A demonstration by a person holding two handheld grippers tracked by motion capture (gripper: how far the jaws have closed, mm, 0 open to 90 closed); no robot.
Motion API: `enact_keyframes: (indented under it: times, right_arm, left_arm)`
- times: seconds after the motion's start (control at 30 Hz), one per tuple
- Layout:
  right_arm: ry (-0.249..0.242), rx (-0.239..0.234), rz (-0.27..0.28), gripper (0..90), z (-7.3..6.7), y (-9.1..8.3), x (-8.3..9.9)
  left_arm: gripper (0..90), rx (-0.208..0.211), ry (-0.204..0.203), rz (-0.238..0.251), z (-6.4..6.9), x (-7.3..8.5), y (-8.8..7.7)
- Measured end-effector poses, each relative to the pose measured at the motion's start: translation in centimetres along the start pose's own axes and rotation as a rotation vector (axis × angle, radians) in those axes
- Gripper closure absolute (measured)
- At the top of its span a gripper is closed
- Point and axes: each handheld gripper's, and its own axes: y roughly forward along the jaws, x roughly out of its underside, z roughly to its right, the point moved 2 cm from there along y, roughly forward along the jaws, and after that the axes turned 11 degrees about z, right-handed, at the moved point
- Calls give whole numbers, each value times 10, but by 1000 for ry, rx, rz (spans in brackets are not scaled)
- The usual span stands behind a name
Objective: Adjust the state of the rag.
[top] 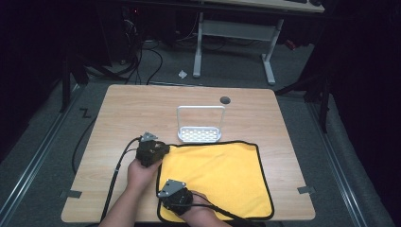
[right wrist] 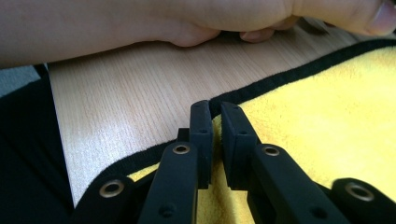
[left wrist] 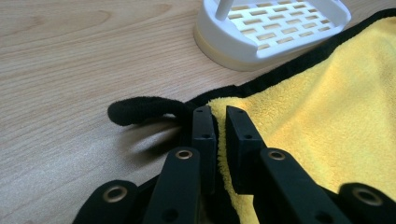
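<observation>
A yellow cloth [top: 217, 175] with black trim lies flat on the near right part of the wooden table [top: 142, 109]. My left gripper [top: 163, 150] sits at the cloth's far left corner. In the left gripper view its jaws [left wrist: 220, 116] are shut on a pinched fold of the yellow cloth [left wrist: 327, 107], beside a black hanging loop [left wrist: 140, 109]. My right gripper [top: 166, 195] is at the near left corner. In the right gripper view its jaws [right wrist: 215, 112] are shut on the cloth's edge [right wrist: 327, 107] just inside the black trim.
A white slotted rack [top: 199, 127] with a tall wire handle stands just beyond the cloth's far edge, close to the left gripper [left wrist: 271, 28]. The left hand [right wrist: 140, 23] lies across the top of the right gripper view. A round grommet [top: 225, 100] sits farther back.
</observation>
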Motion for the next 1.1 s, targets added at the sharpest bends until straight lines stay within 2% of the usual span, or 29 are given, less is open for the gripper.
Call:
enact_keyframes:
  times: [0.07,0.13,0.27,0.37,0.53,0.7,0.8,0.93,1.1]
  right_arm:
    - [-6,4,3,854,1,0,-1]
    - [9,9,15,854,3,-3,-2]
    - [10,26,69,855,7,-16,-9]
    - [1,30,100,855,7,-25,-14]
    - [-8,33,114,855,7,-32,-18]
    - [1,37,139,855,9,-37,-21]
    - [9,33,153,855,11,-38,-21]
    - [9,22,144,855,11,-30,-21]
    - [0,4,147,855,4,-20,-28]
  left_arm:
    - [825,-1,-3,2,0,0,0]
    - [825,-2,-5,7,0,0,-1]
    - [826,8,-21,19,-2,0,-2]
    - [827,4,-25,47,-2,0,-4]
    - [830,9,-21,64,-1,1,-7]
    - [832,28,-56,88,-4,0,-10]
    - [833,34,-94,90,-7,-1,-10]
    - [834,28,-136,89,-11,-1,-13]
    - [835,25,-171,106,-18,2,-23]
